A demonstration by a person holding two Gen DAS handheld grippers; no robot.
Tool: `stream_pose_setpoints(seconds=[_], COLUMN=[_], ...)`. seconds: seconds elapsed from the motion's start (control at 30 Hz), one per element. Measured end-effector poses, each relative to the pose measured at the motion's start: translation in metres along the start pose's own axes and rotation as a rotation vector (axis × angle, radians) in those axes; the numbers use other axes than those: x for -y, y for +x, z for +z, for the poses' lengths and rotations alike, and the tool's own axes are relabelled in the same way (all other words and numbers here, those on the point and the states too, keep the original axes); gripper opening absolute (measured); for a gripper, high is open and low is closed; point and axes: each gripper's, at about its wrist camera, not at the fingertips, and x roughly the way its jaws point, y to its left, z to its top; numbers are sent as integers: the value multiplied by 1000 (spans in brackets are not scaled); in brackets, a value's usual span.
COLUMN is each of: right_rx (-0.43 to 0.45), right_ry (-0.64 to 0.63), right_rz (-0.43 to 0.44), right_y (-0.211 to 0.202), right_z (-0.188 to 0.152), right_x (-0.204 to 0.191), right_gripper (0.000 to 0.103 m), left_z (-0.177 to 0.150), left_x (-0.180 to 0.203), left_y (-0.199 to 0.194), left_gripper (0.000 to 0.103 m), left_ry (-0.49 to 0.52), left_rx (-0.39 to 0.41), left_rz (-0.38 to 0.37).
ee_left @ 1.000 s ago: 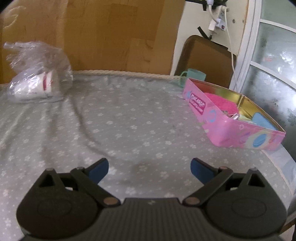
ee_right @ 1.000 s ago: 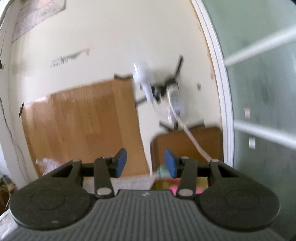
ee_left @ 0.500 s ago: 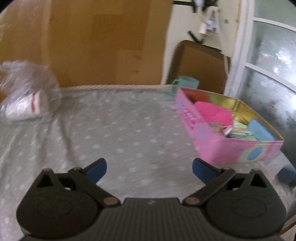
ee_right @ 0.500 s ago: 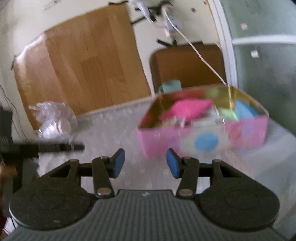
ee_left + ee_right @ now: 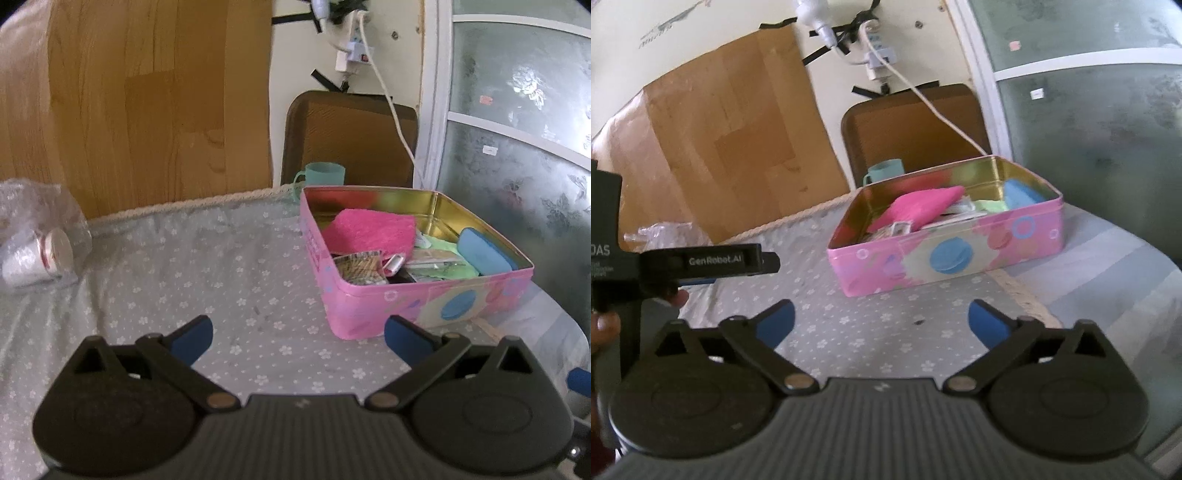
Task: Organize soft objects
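Left tool: my left tool [image 5: 298, 334] hangs over the bench with its blue pads spread wide and nothing between them.
Right tool: my right tool [image 5: 881, 317] is just as wide open and just as empty — it sits beside the left one, whose black body shows at the left edge of its view.
Bench: the bench [image 5: 207, 266] under both tools wears a grey cloth with small white flowers; the stretch straight ahead of my left tool carries nothing I could pick up.
Tin: a pink tin [image 5: 417, 299] with no lid on stands ahead and to the right of my left tool, and ahead of my right tool, near both but touched by neither.
Soft things: a pink cloth [image 5: 369, 232] leans inside the tin at its far left; a blue pad [image 5: 485, 254] lies along the right wall, and something pale green [image 5: 445, 264] rests between them among foil packets.
Other things: a plastic bag [image 5: 40, 236] holding a white cup lies far to the left; a teal mug [image 5: 325, 177] stands just behind the tin.
Progress: my judgement is that either sorting has not begun, or the soft pieces are all stowed — I cannot tell which.
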Motion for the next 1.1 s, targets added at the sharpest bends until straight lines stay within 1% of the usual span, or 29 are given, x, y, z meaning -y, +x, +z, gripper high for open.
stream_pose_setpoints(seconds=[0.1,0.2,0.27,0.3,0.33,0.4,0.47,0.53,0.57,0.63,0.67,0.73,0.77,0.8,0.93,1.1], right_rx=[31,56,61,68,80,131,213,272,279,265,246,197,162,130,73,45], right_ry=[8,36,41,37,35,14,-12,-13,-3,27,53,115,130,130,104,49], right_rz=[-33,-69,-65,-62,-62,-64,-62,-45,-45,-62,-45,9,9,-6,-39,-49], right_y=[-8,-13,-14,-15,-15,-21,-33,-43,-46,-44,-41,-33,-29,-25,-18,-18], right_z=[-3,-7,-4,-1,5,25,47,62,65,59,51,36,31,27,12,2], right_x=[4,11,15,15,16,14,11,11,14,20,26,37,39,39,39,35], right_gripper=[103,103,103,103,103,103,103,103,103,103,103,103,103,103,103,103], left_z=[-1,-4,-8,-10,-11,-8,-2,4,6,7,7,7,9,9,5,-6], left_x=[13,27,35,39,42,47,51,51,51,50,49,50,50,52,58,59], left_y=[-6,-16,-25,-29,-33,-38,-46,-59,-66,-76,-79,-80,-78,-77,-70,-59], left_gripper=[103,103,103,103,103,103,103,103,103,103,103,103,103,103,103,103], left_ry=[19,61,88,97,103,106,111,114,115,113,109,108,112,117,127,127], left_rx=[21,55,83,99,104,92,98,145,182,225,231,221,210,195,148,91], left_rz=[31,66,75,64,43,8,5,20,27,31,29,19,15,14,20,37])
